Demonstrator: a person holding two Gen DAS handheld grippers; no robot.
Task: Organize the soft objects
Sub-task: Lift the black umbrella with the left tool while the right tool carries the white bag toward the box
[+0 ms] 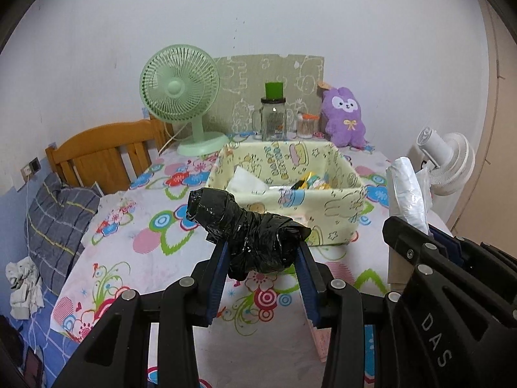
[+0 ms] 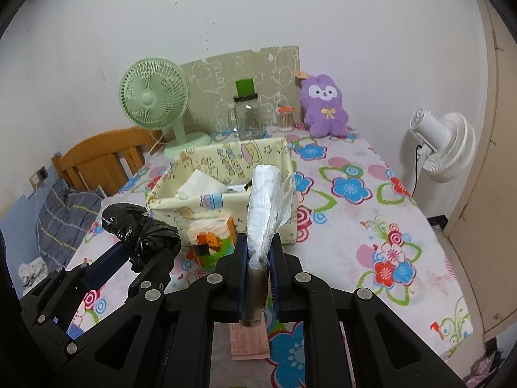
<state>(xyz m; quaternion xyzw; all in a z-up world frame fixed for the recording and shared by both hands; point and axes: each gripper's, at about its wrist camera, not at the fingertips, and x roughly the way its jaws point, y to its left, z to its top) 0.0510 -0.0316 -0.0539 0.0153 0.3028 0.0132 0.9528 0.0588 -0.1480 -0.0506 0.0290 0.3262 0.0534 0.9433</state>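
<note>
My left gripper [image 1: 261, 252] is shut on a black plastic-bag roll [image 1: 248, 226] and holds it above the table, in front of the yellow fabric basket [image 1: 339, 203]. The roll also shows in the right wrist view [image 2: 139, 232]. My right gripper [image 2: 258, 252] is shut on a white plastic-bag roll on a brown core [image 2: 263, 200], held upright just in front of the basket [image 2: 168, 203]. That roll shows at the right of the left wrist view [image 1: 407, 190]. The basket holds a white tissue [image 1: 245, 179] and small packets.
A small tissue box [image 2: 211, 239] stands in front of the basket. A pink receipt [image 2: 248, 342] lies on the flowered tablecloth [image 2: 355, 226]. At the back stand a green fan [image 1: 181, 97], a glass jar [image 1: 274, 116], a cotton-swab cup [image 1: 305, 126] and a purple plush [image 1: 344, 116]. A white fan [image 2: 446, 148] is right.
</note>
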